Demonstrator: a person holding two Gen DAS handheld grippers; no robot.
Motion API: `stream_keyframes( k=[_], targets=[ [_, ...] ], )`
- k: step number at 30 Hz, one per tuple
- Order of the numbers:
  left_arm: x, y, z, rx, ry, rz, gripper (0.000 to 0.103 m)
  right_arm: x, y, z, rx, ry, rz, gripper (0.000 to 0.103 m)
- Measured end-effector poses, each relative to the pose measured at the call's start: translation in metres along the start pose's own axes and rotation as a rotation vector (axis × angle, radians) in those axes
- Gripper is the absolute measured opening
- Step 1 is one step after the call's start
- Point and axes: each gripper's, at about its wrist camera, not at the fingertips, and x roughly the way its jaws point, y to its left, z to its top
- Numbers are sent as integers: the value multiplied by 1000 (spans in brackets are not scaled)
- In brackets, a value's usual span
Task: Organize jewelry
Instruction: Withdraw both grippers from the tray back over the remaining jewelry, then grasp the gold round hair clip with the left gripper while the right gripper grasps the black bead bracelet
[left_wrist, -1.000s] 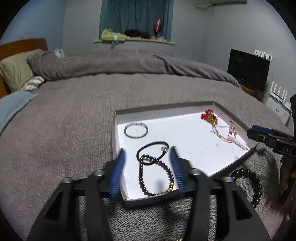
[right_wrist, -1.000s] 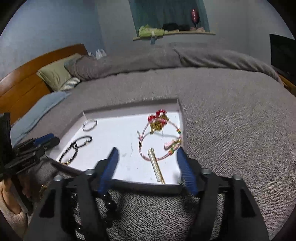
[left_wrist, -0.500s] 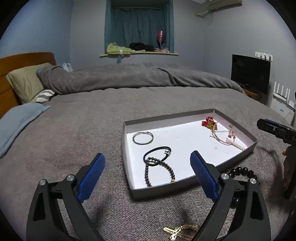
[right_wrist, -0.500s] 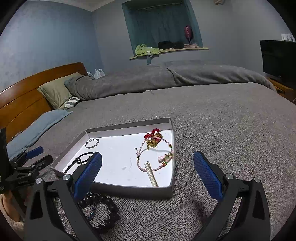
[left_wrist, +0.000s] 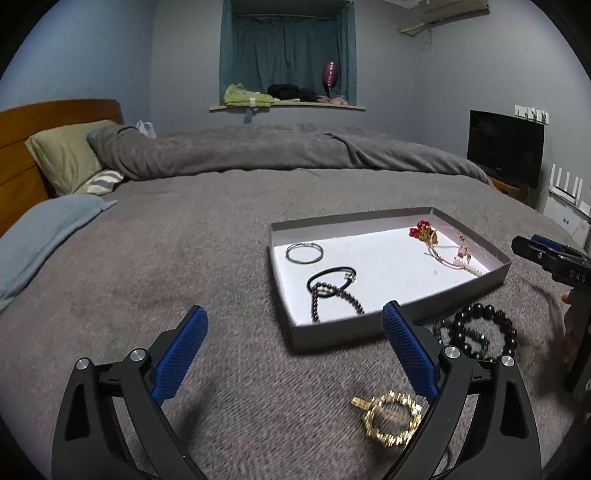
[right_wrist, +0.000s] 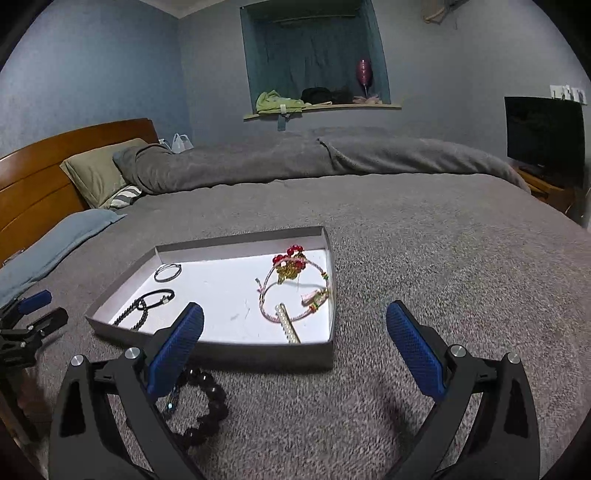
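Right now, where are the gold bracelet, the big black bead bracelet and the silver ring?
gold bracelet (left_wrist: 393, 419), left wrist view, its chain loop.
big black bead bracelet (left_wrist: 506, 322), left wrist view, a bead.
silver ring (right_wrist: 167, 273), right wrist view, its band.

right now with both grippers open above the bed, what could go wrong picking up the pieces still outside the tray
1. The gold chain bracelet lies flat in the fuzzy blanket; fingers may snag fabric.
2. The big dark bead bracelet overlaps a smaller blue beaded piece; lifting one could drag the other.
3. It sits close to the tray wall, so a reach might bump it.
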Motion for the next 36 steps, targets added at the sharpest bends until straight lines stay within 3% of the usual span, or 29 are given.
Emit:
stream_keyframes(
  k=[10, 15, 23, 36],
  targets=[
    [-13, 4, -18, 5, 33, -16, 95, -15, 1, -21, 11, 40, 18, 98],
    [-12, -21, -29, 58, 94, -85, 95, -17, 4, -23, 15, 56, 31, 98],
    [-5, -38, -43, 103, 162, -95, 95, -10, 10, -29, 8, 122, -6, 98],
    [-2, -40, -44, 104, 177, -128, 92, -2, 40, -42, -93, 195, 6, 98]
  ],
)
